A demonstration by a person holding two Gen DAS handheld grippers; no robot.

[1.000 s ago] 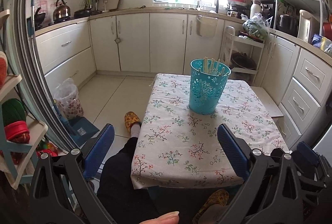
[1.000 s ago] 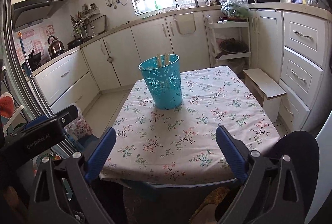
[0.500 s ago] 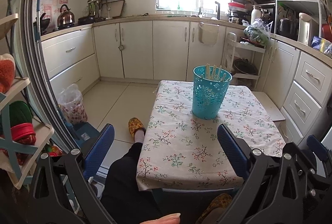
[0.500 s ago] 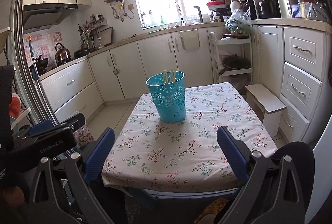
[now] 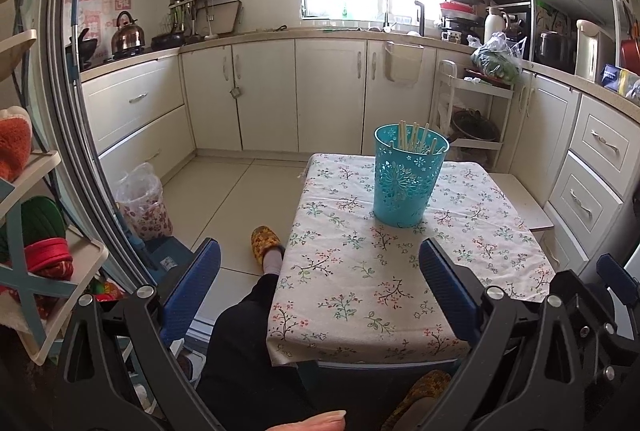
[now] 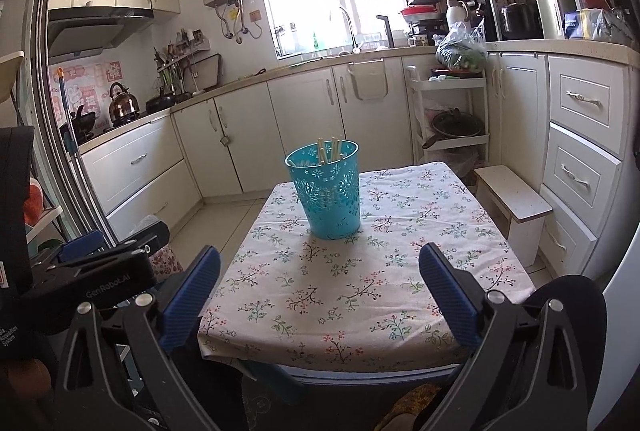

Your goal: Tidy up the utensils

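The fingers of the left gripper (image 5: pixel 319 273) and of the right gripper (image 6: pixel 319 273) are wide apart and hold nothing, near the front edge of the worktop (image 6: pixel 420 263). The turquoise basket (image 6: pixel 327 191) with chopsticks (image 5: pixel 414 140) stands upright toward the far edge.

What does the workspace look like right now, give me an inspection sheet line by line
Surface: small table under a floral tablecloth.
Job's things: chopsticks standing in a teal basket on the table.
Clutter: nothing seen on the cloth besides the basket.
Grippers: left hand-held gripper and right hand-held gripper both open, empty, short of the table.
Cables: nothing seen.
Surroundings: kitchen cabinets, a stool, a slippered foot.
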